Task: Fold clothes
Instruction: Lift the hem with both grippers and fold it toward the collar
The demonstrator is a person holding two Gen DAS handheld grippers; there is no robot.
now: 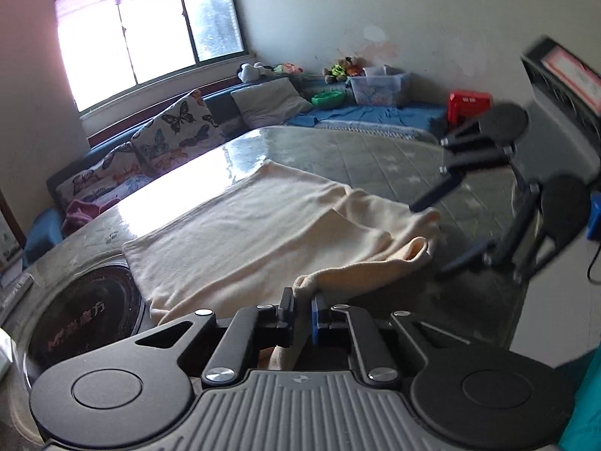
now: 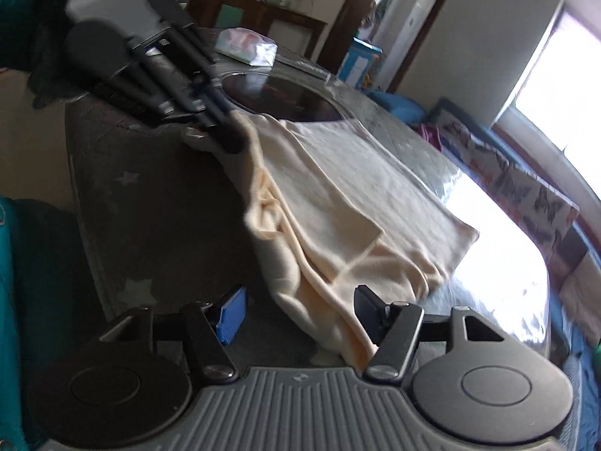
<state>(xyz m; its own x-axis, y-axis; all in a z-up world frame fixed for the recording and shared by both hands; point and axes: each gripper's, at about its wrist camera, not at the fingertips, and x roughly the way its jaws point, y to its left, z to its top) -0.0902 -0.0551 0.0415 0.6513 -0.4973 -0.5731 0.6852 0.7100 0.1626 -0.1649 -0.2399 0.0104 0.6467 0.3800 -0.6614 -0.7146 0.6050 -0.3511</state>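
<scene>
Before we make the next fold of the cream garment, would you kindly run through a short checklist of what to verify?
1. Left hand-held gripper shut on the garment edge: ok.
2. Right hand-held gripper gripping cloth: not ok; it is open, with the garment's edge lying against one finger.
3. Garment flat on the table: not ok; the near side is bunched and wrinkled.
4. Far half spread smooth: ok.
5. Garment's type and front or back side: cannot tell.

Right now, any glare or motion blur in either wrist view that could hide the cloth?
Left wrist view: window glare washes the glossy table beside the cream cloth; the right gripper is motion-smeared. Right wrist view: the blown-out window whitens the table's far edge, the left gripper is blurred, the near side is dark.
</scene>
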